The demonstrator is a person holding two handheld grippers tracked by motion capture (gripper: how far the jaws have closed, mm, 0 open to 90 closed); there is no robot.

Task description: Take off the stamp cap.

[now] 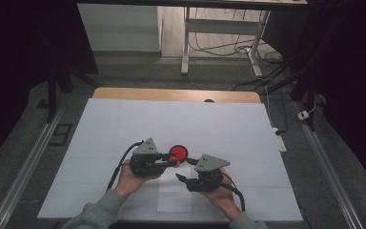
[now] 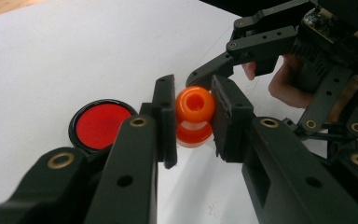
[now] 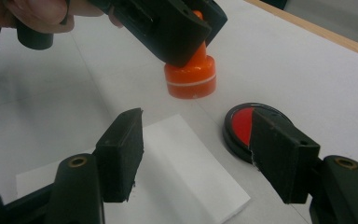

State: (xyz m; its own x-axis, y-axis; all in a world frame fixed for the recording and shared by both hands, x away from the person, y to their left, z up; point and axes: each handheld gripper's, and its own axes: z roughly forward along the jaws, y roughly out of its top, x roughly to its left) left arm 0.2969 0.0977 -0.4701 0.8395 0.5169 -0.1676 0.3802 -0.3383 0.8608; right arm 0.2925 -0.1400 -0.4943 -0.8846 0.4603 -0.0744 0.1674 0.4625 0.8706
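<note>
My left gripper is shut on the round knob of an orange stamp, which hangs base-down beside a round red ink pad in a black case. In the high view the left gripper points right, with the stamp just in front of the ink pad. Whether the stamp rests on the white sheet or hovers just above it I cannot tell. My right gripper is open over a small white paper slip, with nothing between its pads, and the ink pad lies behind its right jaw.
A large white sheet covers the wooden table. The paper slip lies near the front edge between both hands. Beyond the table are desk legs and cables on the floor. Dark curtains close off both sides.
</note>
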